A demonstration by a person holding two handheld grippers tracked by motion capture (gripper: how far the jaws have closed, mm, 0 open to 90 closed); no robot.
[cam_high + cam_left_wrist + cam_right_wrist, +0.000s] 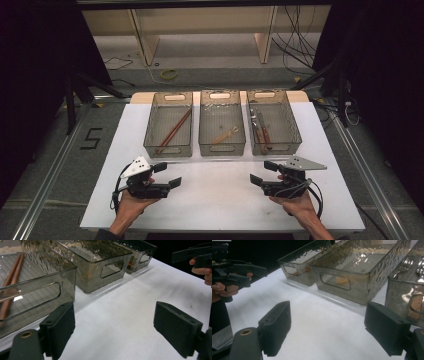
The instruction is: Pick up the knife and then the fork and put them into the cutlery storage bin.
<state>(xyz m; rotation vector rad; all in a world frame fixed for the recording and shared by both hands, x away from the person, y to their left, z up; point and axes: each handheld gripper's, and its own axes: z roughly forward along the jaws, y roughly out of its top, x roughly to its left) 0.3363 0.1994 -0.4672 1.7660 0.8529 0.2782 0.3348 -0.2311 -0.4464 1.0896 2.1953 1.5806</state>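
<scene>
A person's two hands hold a pair of two-jaw grippers over a white table (pixel 220 200), with three smoky clear bins lined up beyond them.

The left gripper (pixel 165 175) has its jaws spread wide with nothing between them but bare tabletop; in the left gripper view (pixel 113 330) the black pads stand well apart, clear of everything. Ahead of the left-hand jaw, very near it, sits the left bin (pixel 37 290), with two brown chopsticks (pixel 11 282) lying lengthwise inside. Farther ahead, between the lines of the two jaws, is the middle bin (pixel 100 267), and beyond that the right bin (pixel 141 253).

The right gripper (pixel 262 172) is likewise wide open and holds nothing; in the right gripper view (pixel 327 330) only white table shows between the pads. Just beyond its right-hand jaw is the right bin (pixel 402 290), where a brown handle (pixel 415 305) shows through the end cut-out. Ahead of the gap stands the middle bin (pixel 357 277), and off toward the left-hand jaw's side, farther away, the left bin (pixel 299 267).

From the high view, the right bin (pixel 272 122) holds brown-handled utensils (pixel 262 132), the middle bin (pixel 221 122) a small pale utensil (pixel 225 135), and the left bin (pixel 169 125) the chopsticks (pixel 174 131). Both grippers sit on the near side of the bins, well apart from each other, jaws pointing inward toward the table's middle.
</scene>
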